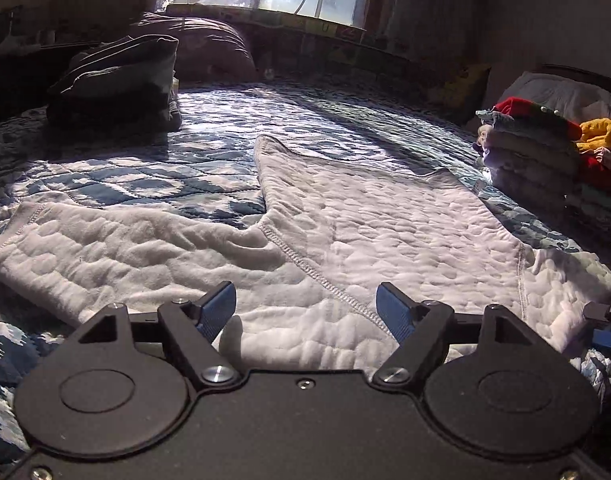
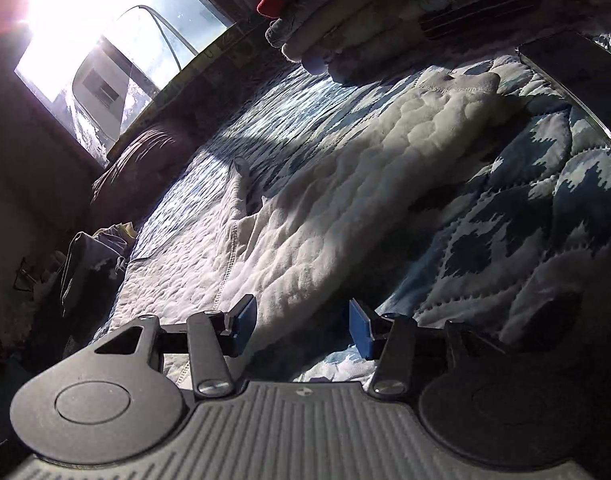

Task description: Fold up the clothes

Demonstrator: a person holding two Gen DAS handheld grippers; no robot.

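Quilted bed [image 1: 209,128], white top [image 1: 365,220] spread flat for folding; both grippers [image 1: 307,312] [image 2: 303,328] agape, shoulder seam between left fingers, sleeve between right.

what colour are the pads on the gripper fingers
Blue, on black fingers. The left gripper pads show it best in the left wrist view.

White garment [image 1: 345,220]: near hem hidden behind left gripper [image 1: 305,308] body. Right sleeve end [image 2: 465,84] in shadow, cuff detail unclear. Folded stack [image 2: 385,12] was cut by the top edge; item count indeterminate. Window [image 2: 85,40] overexposed. Dark object [image 2: 577,68] at right edge unidentifiable.
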